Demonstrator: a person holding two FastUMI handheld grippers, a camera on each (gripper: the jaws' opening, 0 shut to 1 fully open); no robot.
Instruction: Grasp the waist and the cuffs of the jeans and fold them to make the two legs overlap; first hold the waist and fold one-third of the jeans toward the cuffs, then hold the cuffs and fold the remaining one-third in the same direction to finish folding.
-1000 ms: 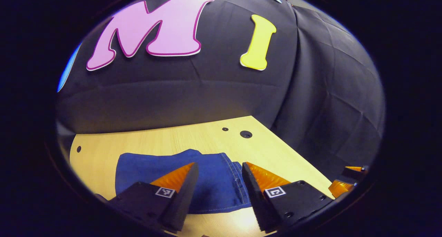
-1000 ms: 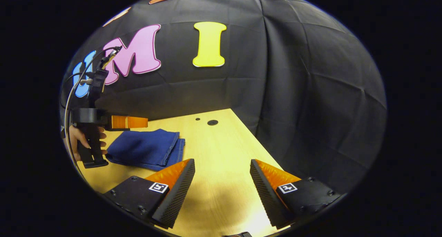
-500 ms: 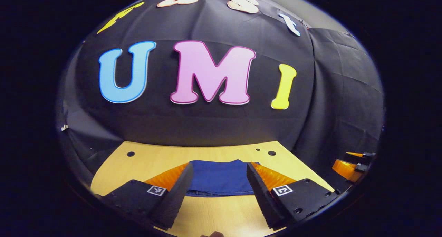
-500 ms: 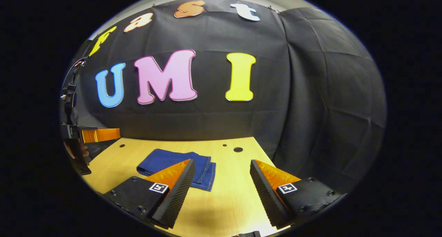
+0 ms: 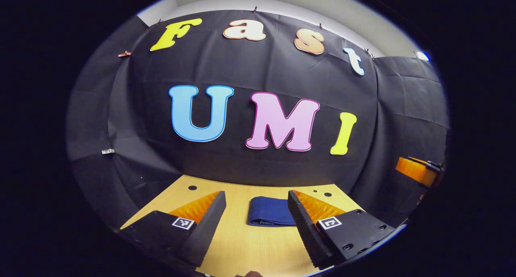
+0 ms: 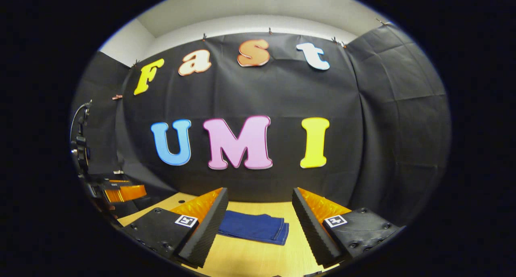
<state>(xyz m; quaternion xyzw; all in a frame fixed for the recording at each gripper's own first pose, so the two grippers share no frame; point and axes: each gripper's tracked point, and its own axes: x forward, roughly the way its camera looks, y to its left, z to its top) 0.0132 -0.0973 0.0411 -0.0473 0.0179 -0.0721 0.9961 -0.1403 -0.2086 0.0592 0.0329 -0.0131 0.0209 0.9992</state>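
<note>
On the pale wooden table [image 5: 258, 253], at 12 o'clock from both tools, the jeans [image 6: 254, 227] lie folded into a compact blue bundle, well apart from either set of fingers. I hold the left gripper [image 5: 254, 212] with its jaws spread and empty, and the right gripper [image 6: 259, 212] likewise gaping on nothing. By my judgement the last fold is done; what remains is only to keep both tools clear of the bundle.

Both gripper views face the booth wall from above the table's [image 5: 242, 244] near edge — sharing the folded jeans [image 5: 269, 212].
</note>
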